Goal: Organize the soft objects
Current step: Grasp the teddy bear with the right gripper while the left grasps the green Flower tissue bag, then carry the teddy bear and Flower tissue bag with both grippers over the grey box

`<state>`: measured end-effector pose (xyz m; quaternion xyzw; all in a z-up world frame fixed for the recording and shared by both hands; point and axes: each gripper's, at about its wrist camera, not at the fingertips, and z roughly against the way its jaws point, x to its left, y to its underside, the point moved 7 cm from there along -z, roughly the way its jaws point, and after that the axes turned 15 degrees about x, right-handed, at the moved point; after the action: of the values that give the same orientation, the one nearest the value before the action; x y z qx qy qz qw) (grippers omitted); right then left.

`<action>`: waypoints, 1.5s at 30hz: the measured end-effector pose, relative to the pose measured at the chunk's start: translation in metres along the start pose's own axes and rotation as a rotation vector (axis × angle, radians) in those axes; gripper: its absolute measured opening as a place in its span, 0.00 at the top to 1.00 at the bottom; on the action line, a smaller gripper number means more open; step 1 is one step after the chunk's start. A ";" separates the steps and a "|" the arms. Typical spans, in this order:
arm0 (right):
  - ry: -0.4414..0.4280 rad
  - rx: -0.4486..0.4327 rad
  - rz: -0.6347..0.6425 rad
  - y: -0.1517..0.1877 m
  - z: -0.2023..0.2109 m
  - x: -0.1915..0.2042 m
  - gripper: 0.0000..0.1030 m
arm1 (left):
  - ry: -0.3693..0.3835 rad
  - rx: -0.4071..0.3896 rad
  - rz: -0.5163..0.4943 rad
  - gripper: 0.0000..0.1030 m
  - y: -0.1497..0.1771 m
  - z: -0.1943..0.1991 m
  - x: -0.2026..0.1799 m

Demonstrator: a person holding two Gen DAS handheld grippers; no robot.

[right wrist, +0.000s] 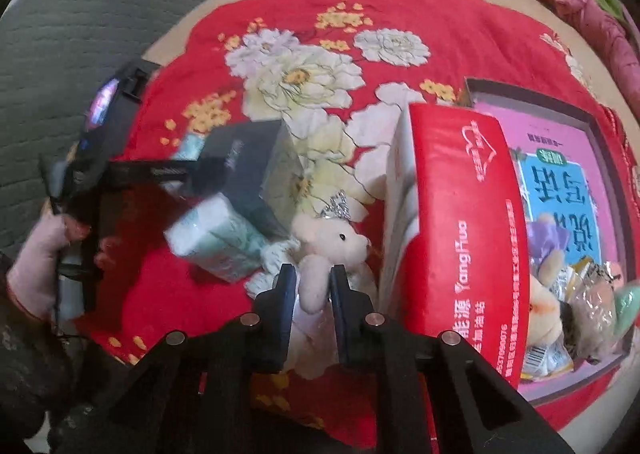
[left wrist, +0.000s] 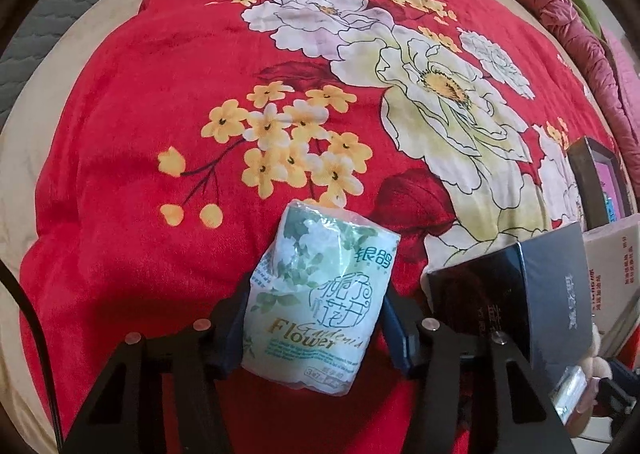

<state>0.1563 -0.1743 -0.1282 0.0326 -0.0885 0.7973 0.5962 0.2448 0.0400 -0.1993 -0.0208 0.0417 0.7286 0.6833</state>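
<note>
Two grippers work over a bed spread with a red floral blanket, which fills most of both views. On it, in the right wrist view, an open shallow box with a pink and blue printed bottom lies at about 3 o'clock, with a small plush toy and crinkly wrapped items in its lower end. Just left of that box a red carton stands on end. A dark box sits at 4 o'clock in the left wrist view, tilted.

At centre bottom of the left wrist view, the left gripper points steeply down at the blanket, and a tissue pack printed with green flowers stands between its fingers, rising toward 12 o'clock beyond the tips. Both fingers lie against the pack's sides, pinching it.

A second tissue pack lies at 9 o'clock from the right gripper, close beside the dark box. A white teddy bear with a silver crown lies between that pack and the red carton, its head at 12 o'clock from the fingertips. The right fingers are nearly pressed together, pinching one of the bear's limbs between them.
</note>
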 end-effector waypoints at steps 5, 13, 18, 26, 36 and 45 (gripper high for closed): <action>0.138 0.018 0.020 -0.002 -0.014 0.007 0.75 | 0.012 0.005 -0.002 0.46 0.005 0.001 0.002; 0.294 0.046 0.022 -0.017 -0.030 0.006 0.65 | 0.009 0.006 -0.004 0.46 0.007 0.000 0.000; 0.154 -0.004 -0.033 -0.019 -0.019 0.001 0.85 | 0.019 -0.006 -0.004 0.50 0.009 0.002 0.002; 0.014 -0.081 -0.080 -0.011 0.014 0.000 0.85 | 0.107 -0.032 0.033 0.55 0.019 0.016 0.009; -0.035 -0.168 -0.046 -0.008 0.055 0.016 0.85 | 0.091 -0.104 0.025 0.56 0.058 0.068 0.000; -0.072 -0.260 -0.045 -0.001 0.099 0.023 0.85 | 0.077 -0.201 -0.032 0.56 0.092 0.135 -0.029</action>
<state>0.1450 -0.1697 -0.0276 -0.0142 -0.2115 0.7638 0.6097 0.1580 0.0175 -0.0589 -0.1177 -0.0058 0.7167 0.6874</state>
